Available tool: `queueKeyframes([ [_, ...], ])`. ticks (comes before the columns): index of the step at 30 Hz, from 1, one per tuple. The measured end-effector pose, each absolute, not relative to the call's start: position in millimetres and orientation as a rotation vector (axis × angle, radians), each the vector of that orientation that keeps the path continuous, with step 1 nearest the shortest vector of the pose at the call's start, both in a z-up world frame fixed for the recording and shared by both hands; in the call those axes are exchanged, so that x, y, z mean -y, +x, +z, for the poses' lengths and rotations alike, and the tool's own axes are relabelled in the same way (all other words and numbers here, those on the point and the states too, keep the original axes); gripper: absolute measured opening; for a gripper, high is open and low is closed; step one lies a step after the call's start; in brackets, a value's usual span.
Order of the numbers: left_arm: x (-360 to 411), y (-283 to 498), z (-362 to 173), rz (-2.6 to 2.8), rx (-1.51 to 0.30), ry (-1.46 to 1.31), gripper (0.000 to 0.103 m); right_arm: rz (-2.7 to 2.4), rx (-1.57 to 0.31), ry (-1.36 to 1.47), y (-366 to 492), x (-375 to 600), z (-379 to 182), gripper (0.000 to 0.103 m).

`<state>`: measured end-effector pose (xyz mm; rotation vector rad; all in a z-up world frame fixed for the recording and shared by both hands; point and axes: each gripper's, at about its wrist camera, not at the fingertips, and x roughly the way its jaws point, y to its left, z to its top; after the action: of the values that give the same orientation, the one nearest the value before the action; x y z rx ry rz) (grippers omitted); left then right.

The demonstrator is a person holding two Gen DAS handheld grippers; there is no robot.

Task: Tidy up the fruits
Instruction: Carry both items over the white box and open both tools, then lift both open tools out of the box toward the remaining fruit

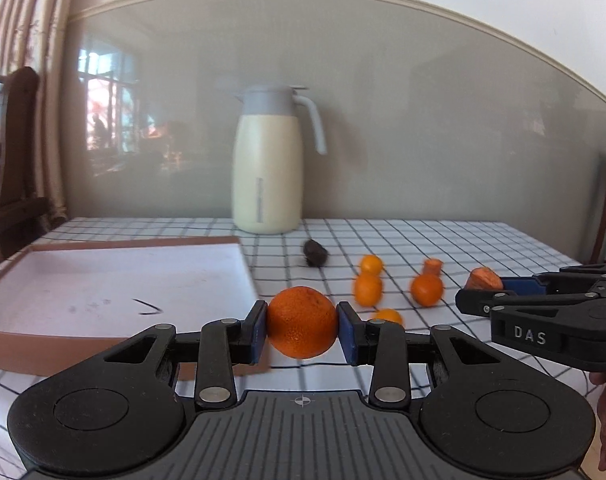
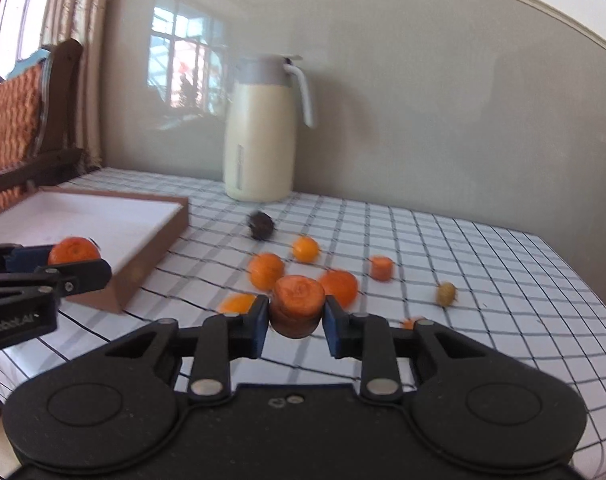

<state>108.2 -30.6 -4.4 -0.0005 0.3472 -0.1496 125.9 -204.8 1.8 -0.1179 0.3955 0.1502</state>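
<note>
My left gripper [image 1: 301, 326] is shut on a large orange [image 1: 301, 322] and holds it above the table beside the right edge of the brown tray [image 1: 115, 284]. It also shows in the right wrist view [image 2: 75, 262] with the orange [image 2: 74, 250] over the tray [image 2: 103, 220]. My right gripper [image 2: 297, 318] is shut on a carrot chunk [image 2: 297, 306] above the table; it shows in the left wrist view [image 1: 485, 292] with the chunk [image 1: 483, 279]. Several small oranges [image 2: 266, 270] and a carrot piece [image 2: 381, 268] lie on the checked cloth.
A cream jug [image 2: 259, 136] stands at the back by the wall. A dark fruit [image 2: 261, 225] and a small greenish fruit [image 2: 446, 294] lie on the cloth. A wooden chair [image 2: 27, 120] stands to the left behind the tray.
</note>
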Motion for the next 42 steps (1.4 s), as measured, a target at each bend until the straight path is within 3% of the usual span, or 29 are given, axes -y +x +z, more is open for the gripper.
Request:
queueKeyframes([
  [14, -65.7, 123.5, 12.5, 0.065, -0.294, 0.001, 0.037, 0.341, -0.287, -0.167, 163.7, 104.0, 29.3, 0.020],
  [24, -146.9, 148.7, 0.8, 0.271, -0.342, -0.053, 0.037, 0.377, -0.338, -0.104, 212.7, 69.0, 21.1, 0.020],
  [35, -181.5, 166.4, -12.0, 0.332, -0.372, -0.089, 0.038, 0.423, -0.455, -0.087, 270.5, 48.0, 5.8, 0.021],
  [36, -182.1, 168.1, -13.7, 0.326, -0.374, -0.099, 0.038, 0.412, -0.473, -0.115, 275.1, 44.4, 4.0, 0.032],
  [37, -182.6, 168.3, -14.8, 0.333, -0.371, -0.111, 0.055, 0.390, -0.471, -0.139, 278.1, 40.9, 1.7, 0.044],
  [38, -180.9, 166.2, -14.4, 0.357, -0.350, -0.109, 0.096, 0.366, -0.437, -0.144, 275.0, 42.3, 0.8, 0.081],
  [39, -178.1, 161.4, -12.7, 0.385, -0.304, -0.093, 0.103, 0.346, -0.378, -0.144, 267.5, 46.6, 0.4, 0.097],
  [42, -173.3, 155.0, -7.2, 0.393, -0.259, -0.057, 0.103, 0.320, -0.358, -0.171, 262.3, 50.8, -0.1, 0.097],
])
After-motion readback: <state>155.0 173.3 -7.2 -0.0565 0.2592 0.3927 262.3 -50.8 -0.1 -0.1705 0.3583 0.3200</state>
